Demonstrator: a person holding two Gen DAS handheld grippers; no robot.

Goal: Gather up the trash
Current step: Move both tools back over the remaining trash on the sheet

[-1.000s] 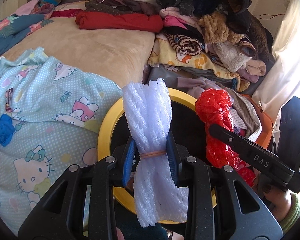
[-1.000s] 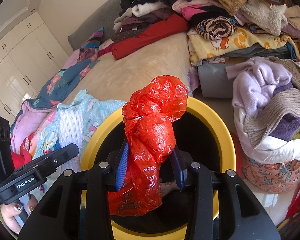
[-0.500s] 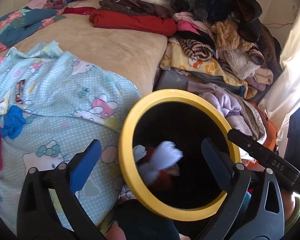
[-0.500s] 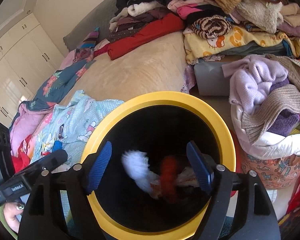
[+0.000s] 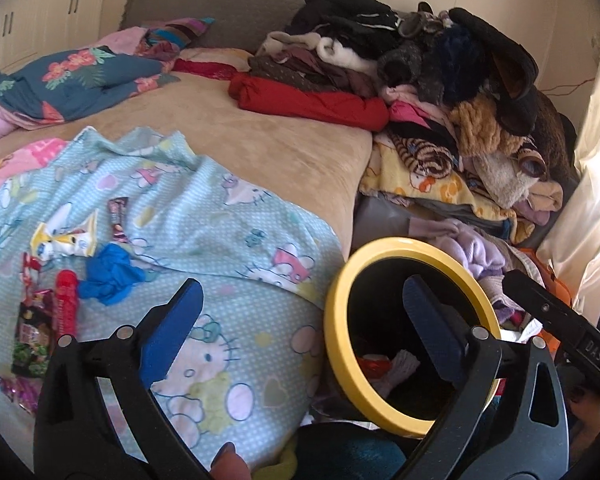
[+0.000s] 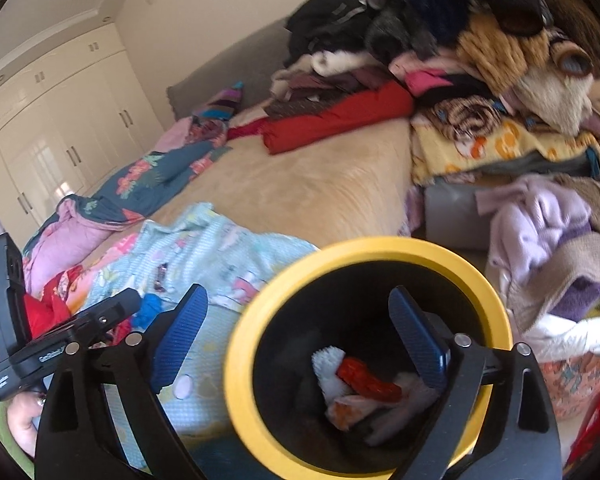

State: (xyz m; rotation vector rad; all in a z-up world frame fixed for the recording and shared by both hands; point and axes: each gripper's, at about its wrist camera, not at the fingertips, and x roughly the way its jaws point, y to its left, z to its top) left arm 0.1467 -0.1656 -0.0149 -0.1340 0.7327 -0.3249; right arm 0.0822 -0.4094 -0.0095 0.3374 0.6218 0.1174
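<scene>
A black bin with a yellow rim [image 5: 334,344] [image 6: 236,364] stands beside the bed. Inside lie the white foam net [image 6: 330,372] and the red plastic bag [image 6: 364,378]; both also show in the left wrist view, the net [image 5: 398,366] and the bag [image 5: 374,362]. My left gripper [image 5: 300,328] is open and empty, over the bin's left rim. My right gripper [image 6: 296,336] is open and empty above the bin. Loose trash lies on the blue cartoon sheet: a blue crumpled piece [image 5: 108,274], a red tube [image 5: 66,304], a white-yellow wrapper [image 5: 66,240], dark snack packets [image 5: 32,340].
A tan bed [image 5: 236,148] carries a blue Hello Kitty sheet [image 5: 204,240] and folded blankets. A tall heap of clothes [image 5: 440,92] rises at the right. A laundry basket of clothes [image 6: 560,280] stands right of the bin. Wardrobes [image 6: 60,120] line the far wall.
Both grippers opened and dropped the foam net and the red bag into the bin. Both have since swung left, toward the bed.
</scene>
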